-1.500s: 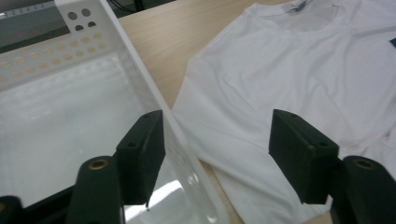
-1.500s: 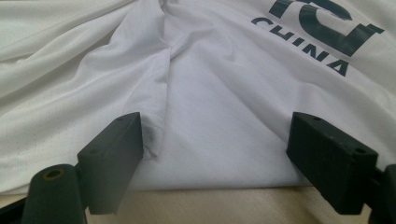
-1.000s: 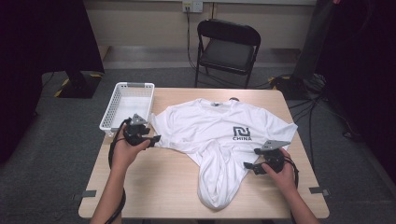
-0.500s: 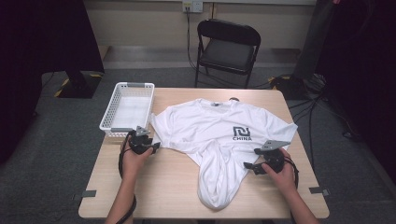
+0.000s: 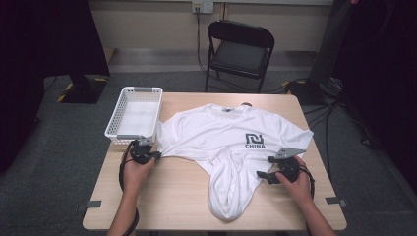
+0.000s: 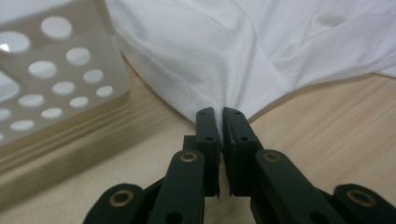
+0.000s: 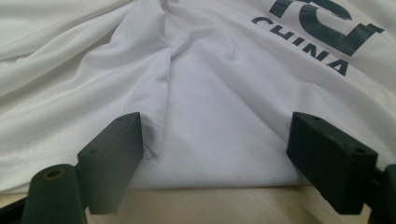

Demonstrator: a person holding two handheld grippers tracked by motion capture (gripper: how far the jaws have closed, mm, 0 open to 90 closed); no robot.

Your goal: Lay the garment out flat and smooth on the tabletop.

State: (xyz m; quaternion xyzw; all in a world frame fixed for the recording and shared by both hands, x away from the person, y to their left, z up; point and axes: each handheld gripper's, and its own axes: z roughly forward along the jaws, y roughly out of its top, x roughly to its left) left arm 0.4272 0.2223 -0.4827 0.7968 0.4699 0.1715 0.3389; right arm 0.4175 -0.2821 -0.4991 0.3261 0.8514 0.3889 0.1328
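Note:
A white t-shirt (image 5: 216, 135) with a dark "CHINA" print (image 5: 254, 141) lies spread on the wooden table (image 5: 162, 196), its lower part bunched toward the front. My left gripper (image 5: 150, 156) sits at the shirt's left edge. Its jaws have just been closing and now pinch a fold of white fabric (image 6: 219, 88) at the gripper (image 6: 218, 114) tips. My right gripper (image 5: 263, 176) rests at the shirt's right side. In the right gripper view the gripper (image 7: 219, 140) stands wide open, with shirt cloth (image 7: 224, 93) lying between the jaws, untouched by the pads.
A white perforated basket (image 5: 118, 135) stands at the table's left rear, close to my left gripper, and its wall (image 6: 56, 84) is near the jaws. A black folding chair (image 5: 239, 49) stands behind the table. Bare wood runs along the front edge.
My left gripper has come down and toward the front to the shirt's left edge, and its jaws have closed on the fabric. The right gripper has stayed put.

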